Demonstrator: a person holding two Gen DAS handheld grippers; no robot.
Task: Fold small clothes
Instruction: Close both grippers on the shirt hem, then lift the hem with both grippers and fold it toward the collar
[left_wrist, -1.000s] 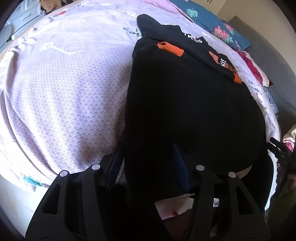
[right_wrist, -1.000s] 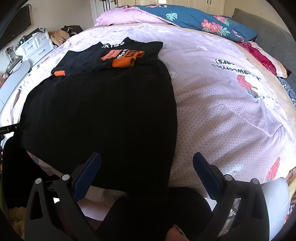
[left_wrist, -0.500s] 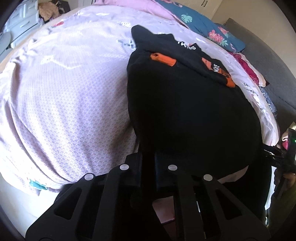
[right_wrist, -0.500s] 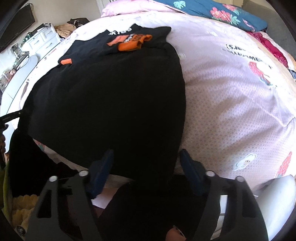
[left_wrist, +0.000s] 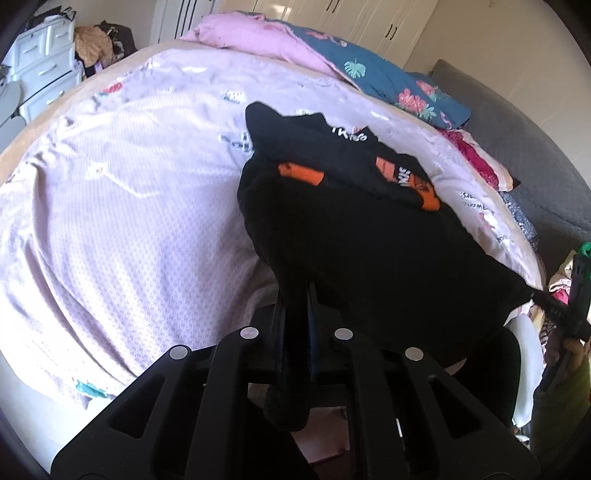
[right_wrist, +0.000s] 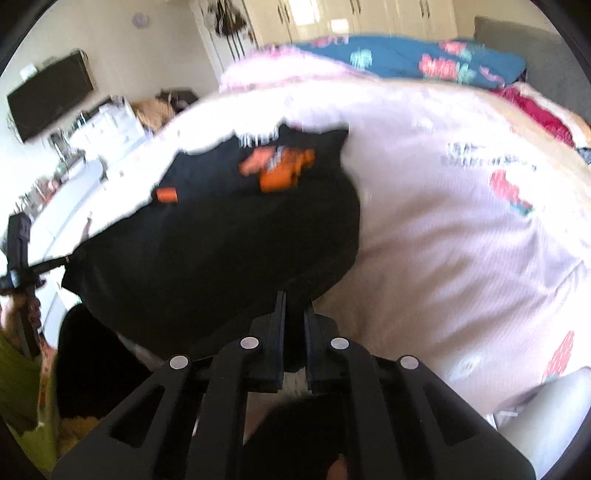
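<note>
A black garment (left_wrist: 369, 251) with orange patches lies spread on the bed, its near edge lifted off the sheet. My left gripper (left_wrist: 297, 295) is shut on its near left corner. My right gripper (right_wrist: 294, 306) is shut on the near right corner of the same garment (right_wrist: 221, 236); that view is motion-blurred. The right gripper also shows at the far right edge of the left wrist view (left_wrist: 576, 295), pinching the corner. The left gripper shows at the left edge of the right wrist view (right_wrist: 18, 254).
The bed has a pale pink patterned sheet (left_wrist: 129, 206). Pink and blue floral bedding (left_wrist: 369, 74) is piled at the head. White drawers (left_wrist: 40, 62) stand left of the bed. A grey headboard (left_wrist: 517, 147) is at the right.
Both grippers have closed on the garment's near corners and lifted its near edge. The right gripper was open a second ago. Both cameras now sit higher and tilt up.
</note>
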